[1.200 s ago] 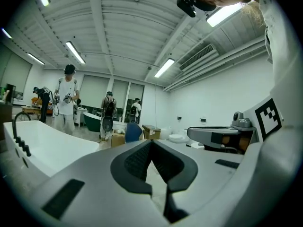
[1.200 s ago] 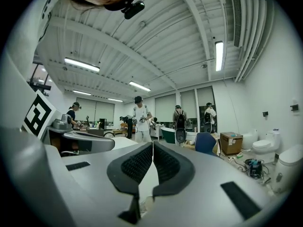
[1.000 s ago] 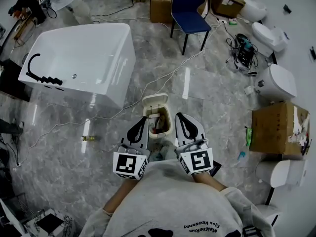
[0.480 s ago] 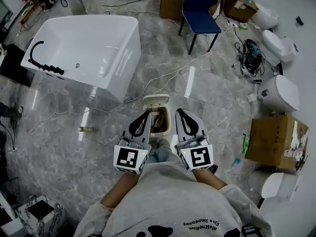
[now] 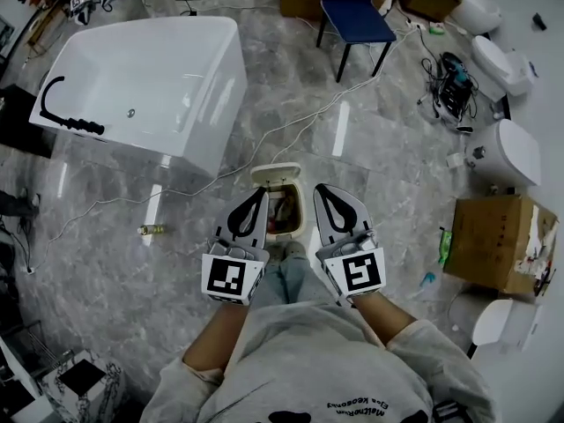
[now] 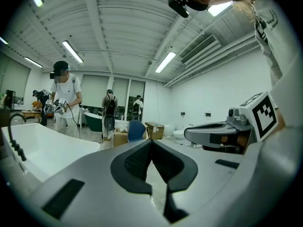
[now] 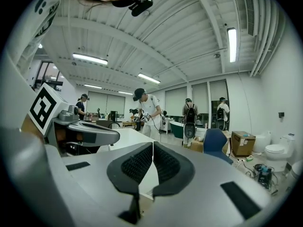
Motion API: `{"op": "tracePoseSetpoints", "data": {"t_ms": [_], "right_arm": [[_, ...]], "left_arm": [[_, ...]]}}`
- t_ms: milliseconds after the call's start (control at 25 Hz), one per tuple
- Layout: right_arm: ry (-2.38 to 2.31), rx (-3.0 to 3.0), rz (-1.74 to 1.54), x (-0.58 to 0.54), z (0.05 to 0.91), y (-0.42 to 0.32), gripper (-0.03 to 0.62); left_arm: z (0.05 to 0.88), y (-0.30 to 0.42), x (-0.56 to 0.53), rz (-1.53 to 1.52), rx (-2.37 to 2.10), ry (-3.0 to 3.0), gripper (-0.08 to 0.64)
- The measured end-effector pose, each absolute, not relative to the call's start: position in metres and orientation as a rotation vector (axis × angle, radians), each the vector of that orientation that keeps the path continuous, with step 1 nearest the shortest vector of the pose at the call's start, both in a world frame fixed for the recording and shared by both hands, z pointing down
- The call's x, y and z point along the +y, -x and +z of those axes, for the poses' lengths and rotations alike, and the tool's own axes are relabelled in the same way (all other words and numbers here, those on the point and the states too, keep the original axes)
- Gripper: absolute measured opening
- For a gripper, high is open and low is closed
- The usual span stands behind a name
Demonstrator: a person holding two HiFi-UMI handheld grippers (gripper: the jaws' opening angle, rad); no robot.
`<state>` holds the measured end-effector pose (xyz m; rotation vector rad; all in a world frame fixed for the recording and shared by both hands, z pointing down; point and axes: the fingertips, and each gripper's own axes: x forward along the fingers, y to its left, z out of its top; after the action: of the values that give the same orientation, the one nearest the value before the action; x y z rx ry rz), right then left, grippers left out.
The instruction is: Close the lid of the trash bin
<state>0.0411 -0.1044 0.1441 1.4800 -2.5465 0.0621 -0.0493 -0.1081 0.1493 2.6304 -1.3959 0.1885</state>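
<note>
Approach step: left grey gripper [image 5: 257, 197] and right grey gripper [image 5: 322, 192], jaws together and empty, flank the small white open trash bin [image 5: 301, 210] at frame centre; next, its raised cream lid [image 5: 277, 174] probably wants tipping down.

The grey plastic left gripper [image 6: 151, 141] fills the lower frame, its two dark ribbed pads [image 6: 138, 161] pressed together with nothing between them. To its right the grey right gripper [image 6: 189, 134] lies level, its black-and-white marker cube [image 6: 262, 117] at the rear. At the left stands a glossy white bathtub [image 6: 45, 148]. Beyond it are a person in a white T-shirt [image 6: 66, 100], a blue chair [image 6: 137, 129] and a brown cardboard box [image 6: 154, 128].
</note>
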Motion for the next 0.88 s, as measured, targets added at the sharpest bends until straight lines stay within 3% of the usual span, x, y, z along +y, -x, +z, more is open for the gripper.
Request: {"op": "tracePoseSetpoints", "data": {"t_ms": [880], "right_arm": [[-1.41, -2.591, -0.009, -0.167, 0.254, -0.032, 0.032]], "left_arm": [[0.277, 0.062, -0.162, 0.194, -1.355, -2.636, 0.02]]}}
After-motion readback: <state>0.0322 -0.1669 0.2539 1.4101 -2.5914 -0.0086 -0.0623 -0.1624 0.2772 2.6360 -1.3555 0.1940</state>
